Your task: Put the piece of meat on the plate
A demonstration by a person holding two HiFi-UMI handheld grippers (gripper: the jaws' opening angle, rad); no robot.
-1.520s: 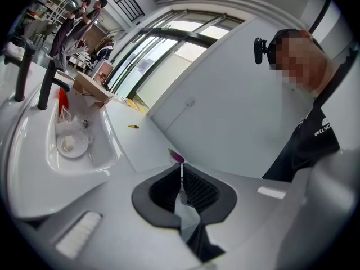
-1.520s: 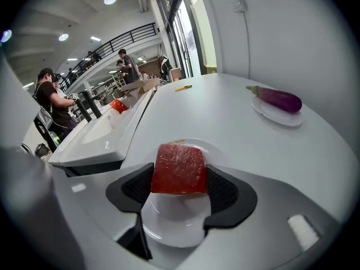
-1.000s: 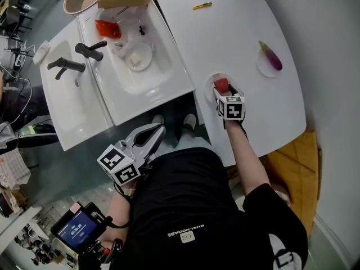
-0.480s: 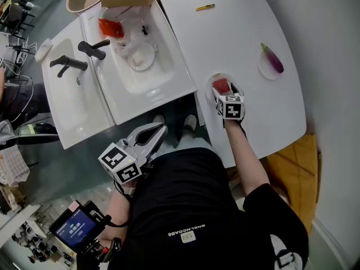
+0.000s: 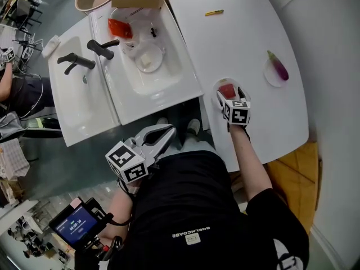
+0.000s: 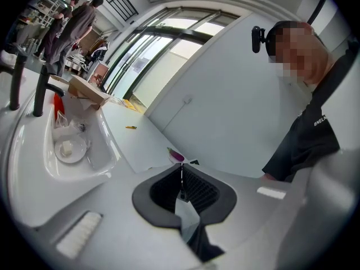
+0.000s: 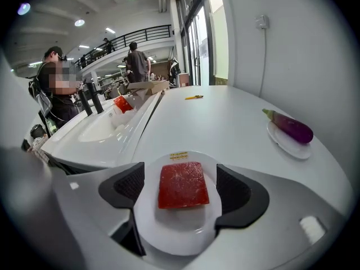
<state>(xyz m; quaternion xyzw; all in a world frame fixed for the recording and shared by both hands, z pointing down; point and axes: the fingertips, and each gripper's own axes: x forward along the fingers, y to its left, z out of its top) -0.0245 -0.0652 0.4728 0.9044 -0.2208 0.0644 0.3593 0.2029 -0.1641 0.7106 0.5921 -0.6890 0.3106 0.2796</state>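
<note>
The meat [image 7: 183, 185] lies flat on the plate's [image 7: 174, 238] middle, between the right tongs [image 7: 181, 191], whose jaws have just been opening and are now wide and clear of it. The left tongs [image 6: 181, 194] are closed and empty. The meat is probably soft, slick and light (pinch opposite edges gently).

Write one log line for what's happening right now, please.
right gripper: jaws just opened, meat between them untouched | meat: on plate | left gripper: shut, empty

The left gripper [image 5: 164, 135] hangs by the waist, jaws closed on nothing, while the outstretched right arm [image 5: 248, 156] tilts the right gripper [image 5: 230, 95] downward, its jaws just opened wide, clear of the piece of meat [image 7: 182, 185] between them.
</note>
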